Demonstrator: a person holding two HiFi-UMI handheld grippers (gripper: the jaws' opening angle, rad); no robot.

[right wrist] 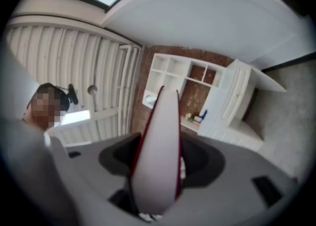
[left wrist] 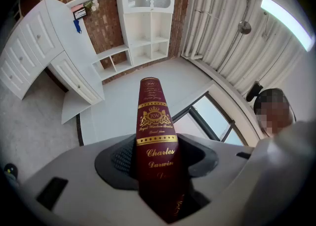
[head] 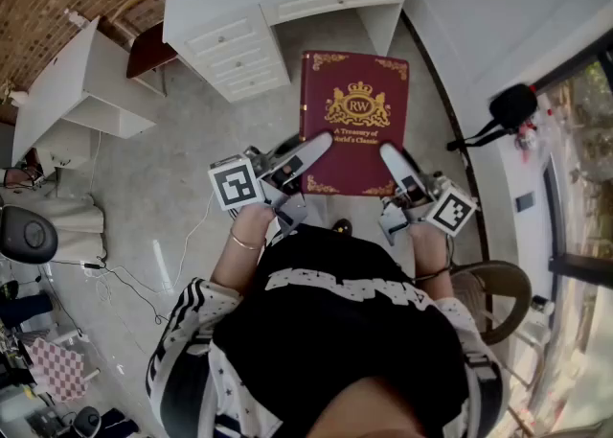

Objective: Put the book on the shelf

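The left gripper (head: 305,156) pinches the spine side of the maroon gold-stamped hardcover book (head: 354,110). The book is held flat in the air above the grey floor (head: 192,168), well short of the white cubby shelf (left wrist: 148,37). The right gripper (head: 395,166) clamps its page edge. Both grips sit at the near end only, so the heavy far end could sag and slide out. If the two hands move unevenly, the book could twist loose.
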